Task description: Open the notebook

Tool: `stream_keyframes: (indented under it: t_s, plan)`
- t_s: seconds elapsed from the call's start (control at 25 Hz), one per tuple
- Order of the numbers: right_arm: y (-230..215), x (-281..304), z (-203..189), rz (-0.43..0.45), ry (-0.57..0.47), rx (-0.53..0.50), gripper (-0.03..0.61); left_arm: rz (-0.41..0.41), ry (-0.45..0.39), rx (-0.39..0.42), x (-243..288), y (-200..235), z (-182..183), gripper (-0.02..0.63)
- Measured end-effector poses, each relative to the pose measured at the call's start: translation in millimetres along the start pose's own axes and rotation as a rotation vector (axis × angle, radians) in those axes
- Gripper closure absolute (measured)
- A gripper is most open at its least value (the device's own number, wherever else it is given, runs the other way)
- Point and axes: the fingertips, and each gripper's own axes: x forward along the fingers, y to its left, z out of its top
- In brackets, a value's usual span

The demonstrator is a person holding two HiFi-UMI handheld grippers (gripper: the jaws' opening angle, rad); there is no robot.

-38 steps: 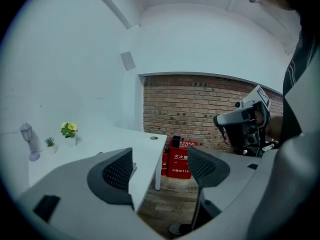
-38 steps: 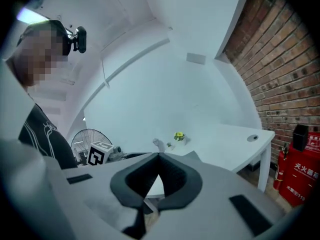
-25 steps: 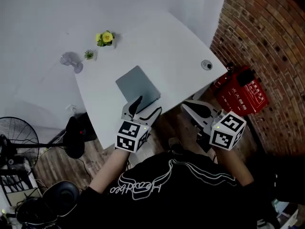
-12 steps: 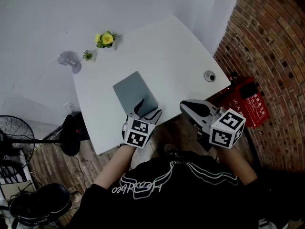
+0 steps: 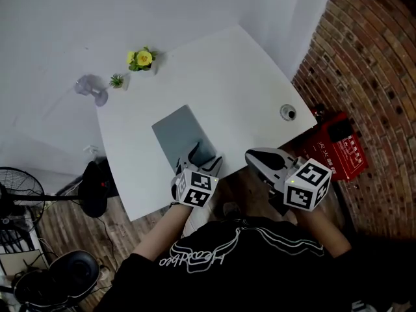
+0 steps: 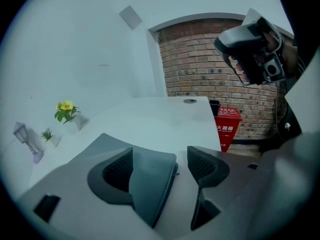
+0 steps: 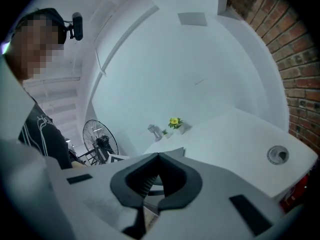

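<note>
The closed grey notebook (image 5: 181, 134) lies flat near the front edge of the white table (image 5: 240, 77), its near corner between the parted jaws of the left gripper (image 5: 203, 156). Pinch the cover only, then swing it about the spine. The right gripper (image 5: 255, 156), jaws together and empty, hangs beyond the table edge; it could steady the lower pages.

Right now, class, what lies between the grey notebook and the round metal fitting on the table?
Nothing: only bare white table between notebook and fitting, seen in the head view.
</note>
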Motion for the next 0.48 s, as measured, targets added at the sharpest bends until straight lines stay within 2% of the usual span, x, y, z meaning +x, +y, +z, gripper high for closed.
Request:
stream_keyframes:
  t_s: [0.28, 0.4, 0.48]
  plan:
    - [-2.0, -2.4, -7.6, -0.013, 0.017, 0.005, 0.578, 0.024, 0.007, -0.002, 6.6, 3.8, -3.7, 0.272]
    - [-0.3, -2.0, -9.4, -0.008, 0.020, 0.008, 0.578, 0.033, 0.017, 0.024, 8.4, 3.7, -5.5, 0.275]
    - [1.3, -1.4, -9.8, -0.001, 0.019, 0.008, 0.578, 0.044, 0.024, 0.045, 9.4, 4.7, -7.3, 0.316]
